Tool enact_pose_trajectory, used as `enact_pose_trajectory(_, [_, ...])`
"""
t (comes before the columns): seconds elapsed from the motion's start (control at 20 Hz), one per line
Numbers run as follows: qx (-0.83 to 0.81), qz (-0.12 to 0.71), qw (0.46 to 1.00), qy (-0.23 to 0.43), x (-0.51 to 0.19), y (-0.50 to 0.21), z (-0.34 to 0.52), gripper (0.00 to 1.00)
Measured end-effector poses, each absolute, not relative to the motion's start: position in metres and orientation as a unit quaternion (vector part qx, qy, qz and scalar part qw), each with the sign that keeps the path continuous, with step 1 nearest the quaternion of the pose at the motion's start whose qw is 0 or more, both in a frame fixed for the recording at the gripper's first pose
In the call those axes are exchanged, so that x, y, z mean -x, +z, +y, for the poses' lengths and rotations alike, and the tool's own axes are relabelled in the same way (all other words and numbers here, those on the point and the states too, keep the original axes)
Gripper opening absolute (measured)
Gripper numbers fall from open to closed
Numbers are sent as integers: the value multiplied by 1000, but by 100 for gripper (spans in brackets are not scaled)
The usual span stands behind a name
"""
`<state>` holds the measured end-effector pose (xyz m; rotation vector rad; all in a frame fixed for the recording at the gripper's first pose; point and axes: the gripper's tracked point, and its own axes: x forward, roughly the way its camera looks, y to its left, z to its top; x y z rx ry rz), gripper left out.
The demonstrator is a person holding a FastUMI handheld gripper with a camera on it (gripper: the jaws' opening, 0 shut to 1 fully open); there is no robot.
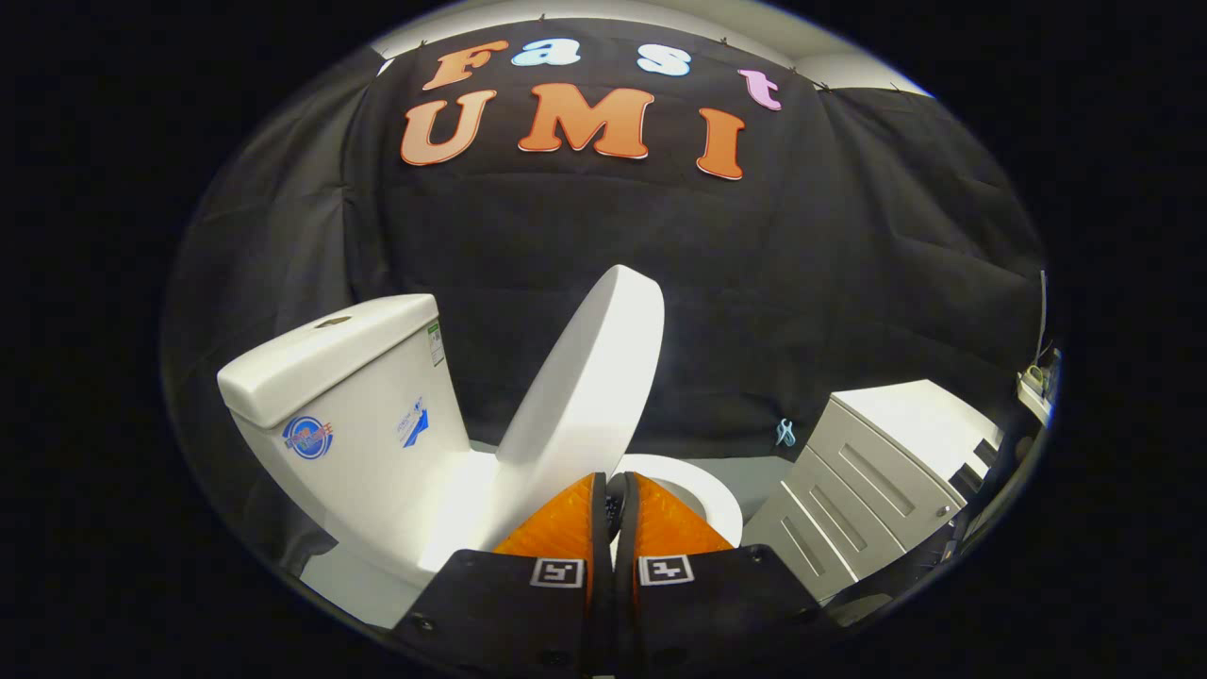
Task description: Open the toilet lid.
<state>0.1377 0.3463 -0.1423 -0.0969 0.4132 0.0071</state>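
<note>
A white toilet stands ahead of me, its tank (349, 396) beyond the fingers on the left. The lid (585, 377) is raised, tilted up and leaning back toward the tank. Part of the seat ring (702, 490) shows below it, just past my right finger. My gripper (615, 483) sits at the lid's lower edge, fingers drawn together with only a thin dark slit between them. The lid's rim runs down to the fingertips and disappears behind them. Whether the rim is pinched in that slit cannot be made out.
A white cabinet with drawers (877, 471) stands close to the right of the toilet. The black cloth wall (801, 283) hangs behind everything. A small blue clip (785, 432) hangs on the cloth near the cabinet.
</note>
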Motion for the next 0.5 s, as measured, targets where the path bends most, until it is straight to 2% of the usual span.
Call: enact_pose_trajectory(0.5, [80,174,981,33,-132,-118,418,8])
